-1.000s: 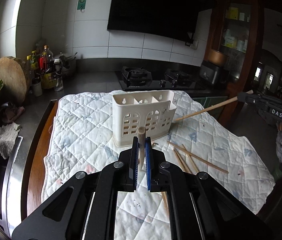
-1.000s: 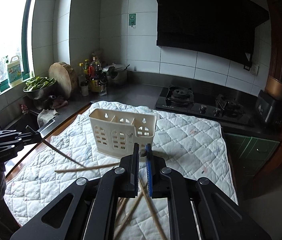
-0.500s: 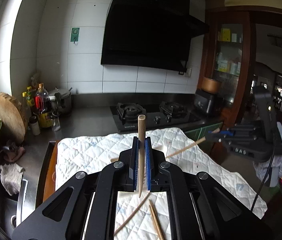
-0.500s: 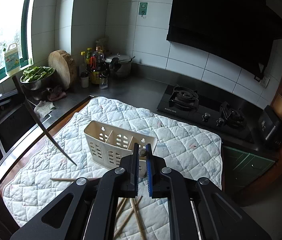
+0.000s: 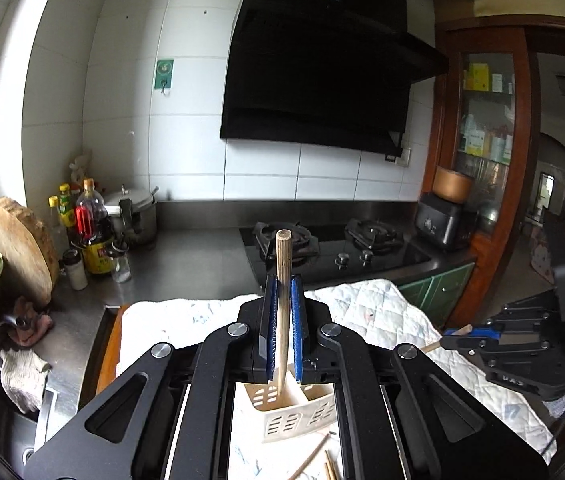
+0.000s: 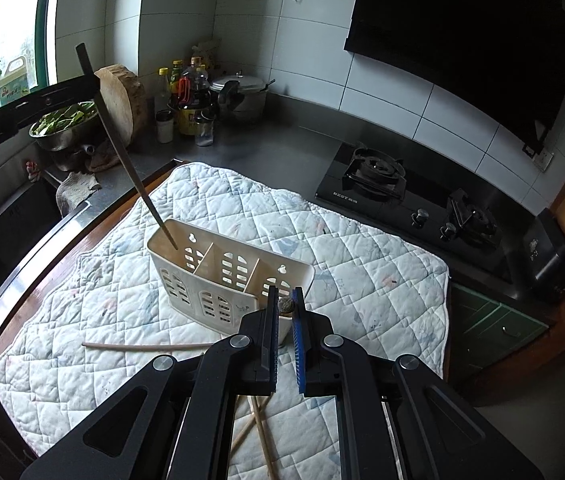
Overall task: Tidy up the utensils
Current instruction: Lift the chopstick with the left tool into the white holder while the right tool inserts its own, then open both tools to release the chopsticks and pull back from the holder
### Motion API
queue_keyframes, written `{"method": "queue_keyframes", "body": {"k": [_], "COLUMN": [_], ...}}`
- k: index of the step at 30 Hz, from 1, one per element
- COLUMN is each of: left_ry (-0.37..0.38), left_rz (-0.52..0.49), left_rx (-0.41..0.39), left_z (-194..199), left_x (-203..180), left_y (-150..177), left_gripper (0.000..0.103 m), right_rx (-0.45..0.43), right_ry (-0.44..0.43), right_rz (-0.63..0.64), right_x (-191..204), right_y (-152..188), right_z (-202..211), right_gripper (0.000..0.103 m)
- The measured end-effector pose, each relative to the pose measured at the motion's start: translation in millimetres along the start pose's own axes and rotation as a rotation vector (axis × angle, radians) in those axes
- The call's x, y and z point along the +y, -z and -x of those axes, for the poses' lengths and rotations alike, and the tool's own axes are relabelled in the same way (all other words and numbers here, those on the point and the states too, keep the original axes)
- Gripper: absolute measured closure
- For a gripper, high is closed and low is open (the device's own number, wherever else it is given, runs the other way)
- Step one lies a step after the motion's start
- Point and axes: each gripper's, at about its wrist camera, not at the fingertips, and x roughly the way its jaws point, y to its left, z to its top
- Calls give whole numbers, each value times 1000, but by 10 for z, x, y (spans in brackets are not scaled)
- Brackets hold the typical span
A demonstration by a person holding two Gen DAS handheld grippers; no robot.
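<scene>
A cream plastic utensil caddy point(image 6: 218, 276) with three compartments stands on a white quilted mat point(image 6: 362, 264). My left gripper point(image 5: 282, 320) is shut on a wooden chopstick point(image 5: 282, 280) held upright; in the right wrist view that chopstick point(image 6: 130, 164) has its tip in the caddy's left compartment. The caddy point(image 5: 290, 404) shows below the left gripper's jaws. My right gripper point(image 6: 285, 320) is shut on another chopstick, seen end-on point(image 6: 285, 305), just in front of the caddy's right end. Loose chopsticks point(image 6: 146, 345) lie on the mat in front of the caddy.
A gas hob point(image 6: 410, 196) sits behind the mat. Bottles point(image 6: 190, 100), a pot point(image 6: 242, 92), a wooden chopping block point(image 6: 122, 96) and a bowl of greens point(image 6: 62, 124) stand at the back left. A sink edge point(image 6: 22, 216) lies left of the mat.
My left gripper has lifted its chopstick, turned it upright and brought its tip into the caddy's left compartment. My right gripper has risen and looks down on the caddy, still holding its chopstick.
</scene>
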Motion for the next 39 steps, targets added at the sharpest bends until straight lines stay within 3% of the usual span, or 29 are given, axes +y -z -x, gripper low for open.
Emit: {"method": "queue_keyframes", "body": {"k": [10, 14, 18, 23, 30, 39], "left_ry": [24, 21, 14, 14, 5, -14], "left_rz": [41, 44, 40, 28, 9, 26], "left_rx": [122, 131, 123, 108, 119, 190], "left_z": [-370, -379, -304, -81, 298, 566], "left_x": [182, 198, 193, 152, 129, 220], "left_y": [308, 396, 414, 439, 691, 1331], "left_gripper": [97, 93, 82, 82, 76, 69], "right_rx": [26, 14, -9, -62, -129, -164], "right_ry": [-29, -35, -29, -23, -59, -90], "right_rz": [-36, -46, -55, -76, -118, -154], "right_x": [-46, -63, -68, -108, -77, 3], "right_y": [58, 47, 51, 127, 494, 1244], "right_z": [-213, -230, -163, 72, 445, 591], "right_gripper": [96, 96, 91, 84, 82, 79]}}
